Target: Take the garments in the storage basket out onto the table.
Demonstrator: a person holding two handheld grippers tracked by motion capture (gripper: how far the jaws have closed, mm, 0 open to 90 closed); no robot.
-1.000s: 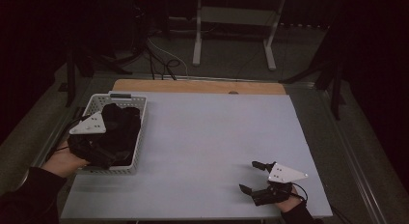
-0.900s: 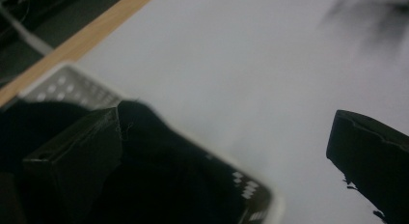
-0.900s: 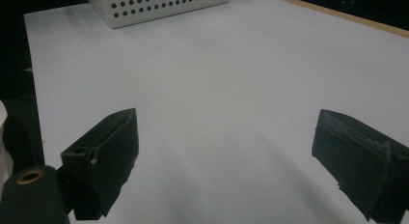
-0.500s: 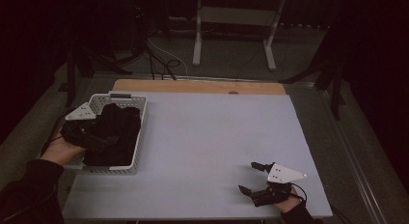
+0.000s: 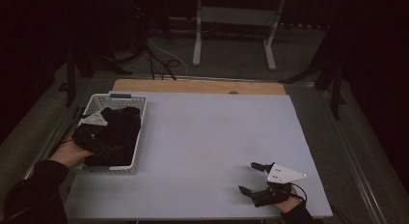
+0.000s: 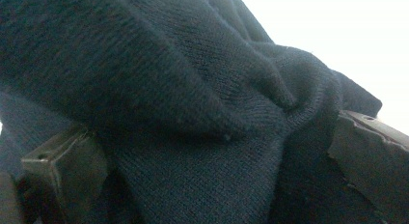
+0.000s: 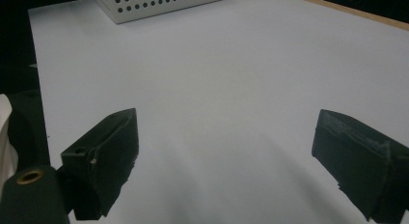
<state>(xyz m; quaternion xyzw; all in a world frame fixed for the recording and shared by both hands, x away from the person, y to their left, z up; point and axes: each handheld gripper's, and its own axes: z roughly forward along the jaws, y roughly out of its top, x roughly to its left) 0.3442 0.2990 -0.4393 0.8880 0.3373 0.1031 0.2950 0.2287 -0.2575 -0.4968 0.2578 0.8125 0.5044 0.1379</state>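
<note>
The left gripper [image 5: 91, 132] is down in the white basket [image 5: 137, 137], its jaws spread with a thick fold of the dark knitted garment [image 6: 193, 113] bunched between them. I can't say from here whether they have actually pinched the wool or just sit around it. The garment [image 5: 118, 134] is heaped inside the basket, near the left edge of the table [image 5: 212, 137], so I'd judge the job is barely begun: the cloth has yet to be lifted out, and everything after that is still to do.

The right gripper [image 5: 255, 178] rests well away from the basket, at the near right corner of the table, jaws wide apart and holding nothing.

The high view gives the whole layout: basket, both grippers, bare table between them. But the garment there is only a dark lump. The left gripper view shows the ribbed knit up close and how the fold sits between the jaws. The right gripper view looks across the bare table to the basket's perforated wall [image 7: 159, 2] far off, confirming that nothing lies between its open jaws
</note>
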